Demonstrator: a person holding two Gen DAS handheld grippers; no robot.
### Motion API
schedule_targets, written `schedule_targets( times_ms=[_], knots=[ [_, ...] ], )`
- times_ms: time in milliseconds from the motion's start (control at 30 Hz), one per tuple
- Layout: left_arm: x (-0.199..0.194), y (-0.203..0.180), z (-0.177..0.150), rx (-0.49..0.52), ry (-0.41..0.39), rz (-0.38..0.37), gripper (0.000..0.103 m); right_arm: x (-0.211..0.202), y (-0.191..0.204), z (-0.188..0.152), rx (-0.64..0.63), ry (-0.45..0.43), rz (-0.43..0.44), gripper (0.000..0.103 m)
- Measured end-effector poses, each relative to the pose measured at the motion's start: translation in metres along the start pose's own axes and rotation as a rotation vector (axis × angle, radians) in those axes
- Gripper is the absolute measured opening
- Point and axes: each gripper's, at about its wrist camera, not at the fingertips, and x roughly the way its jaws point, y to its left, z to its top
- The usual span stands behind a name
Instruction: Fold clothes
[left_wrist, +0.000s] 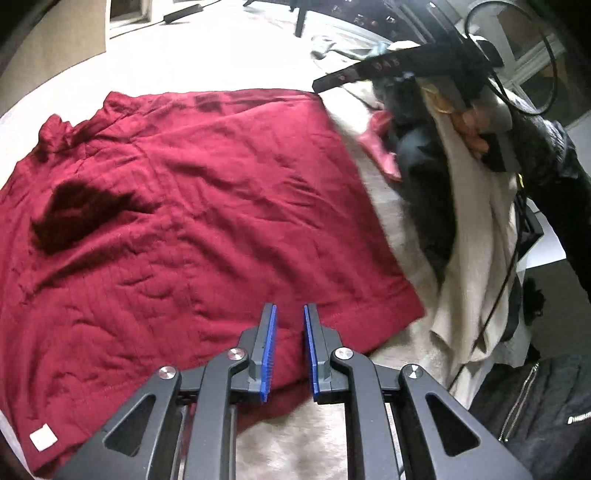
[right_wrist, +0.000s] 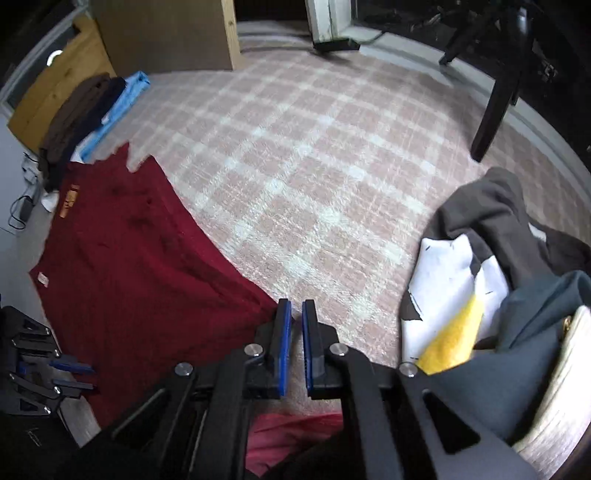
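A dark red garment (left_wrist: 192, 206) lies spread flat on a pale plaid rug (right_wrist: 314, 166), with a white tag (left_wrist: 43, 437) at its near left corner. My left gripper (left_wrist: 290, 310) is open just above the garment's near hem, and red cloth shows below the gap between its blue pads. In the right wrist view the same gripper (right_wrist: 79, 376) sits at the garment's (right_wrist: 129, 277) lower left edge. My right gripper (right_wrist: 297, 306) hovers shut over bare rug, just right of the garment's corner, with nothing held. A hand holds that gripper (left_wrist: 332, 79) high at the far right.
A heap of unfolded clothes (right_wrist: 498, 295) in grey, white, yellow and teal lies to the right. Cream and black clothes (left_wrist: 469, 229) and a pink piece (left_wrist: 380, 144) lie beside the red garment. Folded brown, dark and blue items (right_wrist: 92, 110) are stacked far left. A dark furniture leg (right_wrist: 495, 110) stands on the rug.
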Motion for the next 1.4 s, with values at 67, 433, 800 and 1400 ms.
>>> schedule_targets(
  times_ms=[67, 433, 800, 1400],
  knots=[
    [-0.003, -0.014, -0.002, 0.022, -0.011, 0.0, 0.013, -0.006, 0.002, 0.002, -0.012, -0.015, -0.005, 0.032],
    [0.025, -0.12, -0.012, 0.282, -0.01, 0.092, 0.033, 0.008, 0.004, -0.001, 0.012, 0.07, 0.089, 0.046],
    [0.025, -0.11, -0.017, 0.186, -0.061, 0.073, 0.006, 0.012, 0.017, -0.004, 0.006, 0.028, 0.103, 0.009],
    [-0.02, -0.073, -0.009, -0.026, -0.179, -0.131, 0.005, -0.006, -0.009, -0.007, 0.188, -0.083, 0.224, 0.006]
  ],
)
